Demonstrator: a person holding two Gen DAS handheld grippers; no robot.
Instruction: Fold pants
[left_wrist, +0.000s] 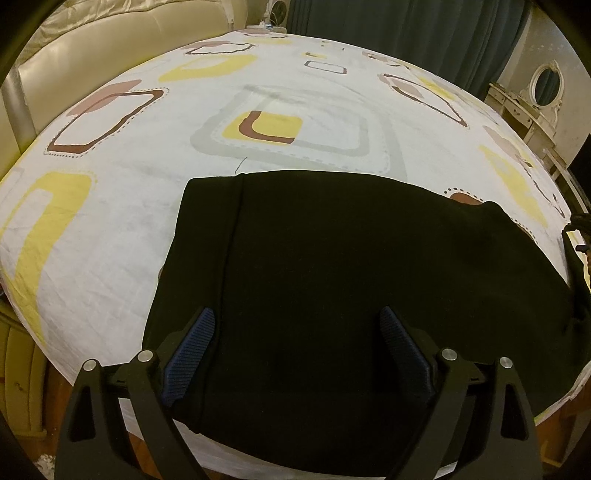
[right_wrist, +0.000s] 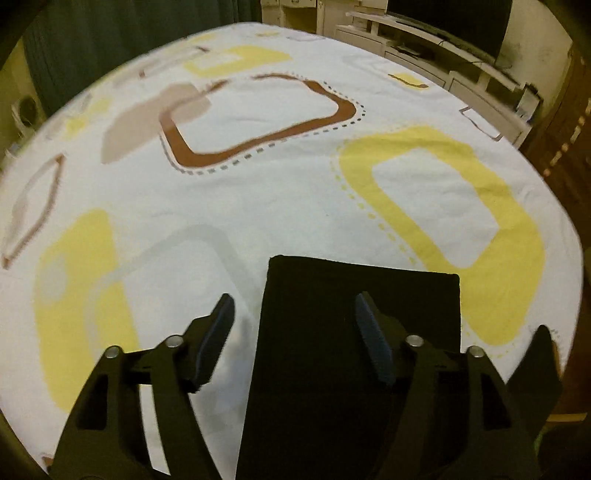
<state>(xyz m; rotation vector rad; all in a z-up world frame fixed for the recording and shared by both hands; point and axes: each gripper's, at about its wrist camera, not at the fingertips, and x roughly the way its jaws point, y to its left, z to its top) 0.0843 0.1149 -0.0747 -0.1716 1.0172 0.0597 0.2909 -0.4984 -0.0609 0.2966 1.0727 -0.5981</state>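
Black pants (left_wrist: 369, 240) lie folded flat near the front edge of a bed with a white sheet (left_wrist: 147, 147) printed with yellow and brown squares. My left gripper (left_wrist: 295, 312) hovers over the near part of the pants, open, its blue-padded fingers wide apart with nothing pinched. In the right wrist view a narrow folded end of the pants (right_wrist: 314, 332) lies flat on the sheet (right_wrist: 258, 203). My right gripper (right_wrist: 295, 298) is open above it; its left finger is over bare sheet and its right finger over the cloth.
A cream padded headboard (left_wrist: 110, 29) stands at the back left and a dark curtain (left_wrist: 406, 22) behind the bed. A white dresser with an oval mirror (left_wrist: 543, 92) is at the right. A white low cabinet (right_wrist: 443, 59) and a wooden wardrobe (right_wrist: 565, 129) stand beyond the bed.
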